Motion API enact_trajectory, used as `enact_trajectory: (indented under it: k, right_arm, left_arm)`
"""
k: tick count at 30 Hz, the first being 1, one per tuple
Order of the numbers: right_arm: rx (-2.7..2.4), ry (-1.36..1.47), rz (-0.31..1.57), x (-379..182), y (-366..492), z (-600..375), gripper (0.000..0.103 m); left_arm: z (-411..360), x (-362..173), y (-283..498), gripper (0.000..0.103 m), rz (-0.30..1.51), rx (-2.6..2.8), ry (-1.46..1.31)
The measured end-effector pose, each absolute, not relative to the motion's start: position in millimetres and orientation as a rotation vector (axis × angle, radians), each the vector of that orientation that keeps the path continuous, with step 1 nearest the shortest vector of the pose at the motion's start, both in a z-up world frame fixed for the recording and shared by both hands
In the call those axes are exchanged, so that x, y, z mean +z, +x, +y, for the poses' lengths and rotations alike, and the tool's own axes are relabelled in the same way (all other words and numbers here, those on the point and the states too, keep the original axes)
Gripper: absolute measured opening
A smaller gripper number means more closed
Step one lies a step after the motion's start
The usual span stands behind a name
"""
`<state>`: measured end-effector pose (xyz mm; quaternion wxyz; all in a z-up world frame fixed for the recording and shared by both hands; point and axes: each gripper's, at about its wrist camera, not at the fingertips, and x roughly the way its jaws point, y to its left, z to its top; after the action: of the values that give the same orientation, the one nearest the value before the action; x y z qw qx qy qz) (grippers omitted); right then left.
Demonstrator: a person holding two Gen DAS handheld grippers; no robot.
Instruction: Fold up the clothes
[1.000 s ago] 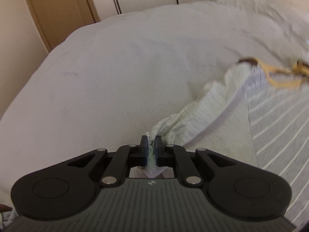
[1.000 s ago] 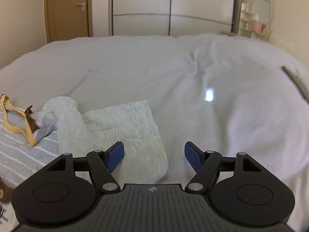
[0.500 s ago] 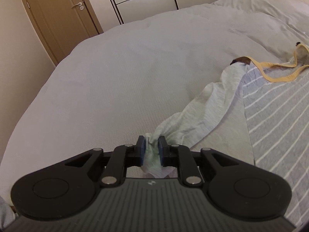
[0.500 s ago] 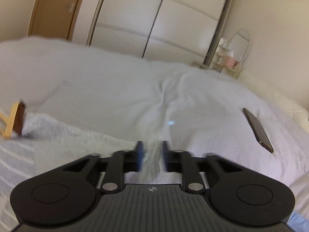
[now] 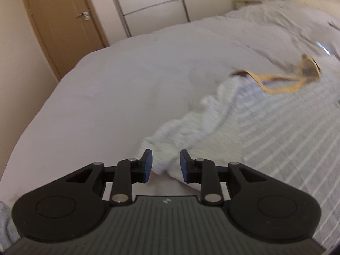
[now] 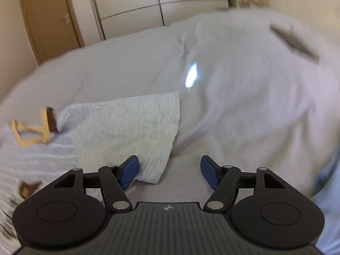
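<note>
A grey white-striped shirt (image 5: 286,127) lies on the bed, its collar trimmed with a yellow band (image 5: 282,82). Its pale sleeve (image 5: 191,123) runs crumpled toward my left gripper (image 5: 165,165), which is open with the sleeve end lying loose between the fingers. In the right wrist view the other sleeve (image 6: 127,127) lies flat, folded over the shirt body (image 6: 36,155), beside the yellow collar band (image 6: 31,131). My right gripper (image 6: 170,173) is open and empty, just past the sleeve's corner.
The bed is covered by a light grey bedspread (image 5: 127,80). A brown door (image 5: 63,25) and white wardrobe doors (image 5: 170,6) stand beyond it. A dark phone (image 6: 295,42) lies on the bed at the far right.
My left gripper has opened and let go of the sleeve end. My right gripper shut on the other sleeve half a second ago and has now opened, leaving it folded over the shirt.
</note>
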<state>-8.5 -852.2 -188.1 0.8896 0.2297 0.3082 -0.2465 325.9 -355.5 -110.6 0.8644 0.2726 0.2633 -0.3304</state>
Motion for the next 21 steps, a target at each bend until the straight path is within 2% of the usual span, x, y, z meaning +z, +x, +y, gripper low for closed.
enact_trajectory:
  k: [3, 4, 5, 6, 7, 11, 13, 15, 18, 21]
  right_arm:
    - [-0.457, 0.631, 0.600, -199, -10, -864, 0.066]
    - [-0.430, 0.666, 0.591, -199, -8, -865, 0.059]
    - [-0.416, 0.679, 0.591, -198, -7, -864, 0.049]
    - [-0.402, 0.693, 0.590, -198, -6, -863, 0.020]
    - [-0.397, 0.701, 0.589, -197, -6, -862, 0.008]
    - [-0.533, 0.597, 0.584, -172, -18, -850, 0.007]
    - [-0.644, 0.449, 0.615, -161, -18, -839, 0.014]
    - [-0.762, 0.288, 0.654, -151, -15, -827, 0.015]
    - [-0.690, 0.298, 0.596, -136, -17, -819, 0.018]
    - [-0.508, 0.218, 0.570, -128, 7, -793, 0.033]
  left_arm:
    - [-367, -120, 321, 0.024, 0.566, -0.723, 0.586]
    - [-371, -122, 320, 0.024, 0.566, -0.729, 0.594]
    - [-373, -124, 319, 0.024, 0.565, -0.733, 0.600]
    - [-376, -126, 318, 0.024, 0.564, -0.736, 0.606]
    - [-377, -126, 318, 0.024, 0.563, -0.740, 0.606]
    - [-378, -121, 316, 0.024, 0.545, -0.738, 0.620]
    - [-377, -117, 316, 0.024, 0.537, -0.733, 0.633]
    - [-376, -113, 317, 0.024, 0.528, -0.726, 0.633]
    - [-380, -104, 317, 0.027, 0.507, -0.742, 0.624]
    - [-400, -100, 318, 0.027, 0.483, -0.784, 0.631]
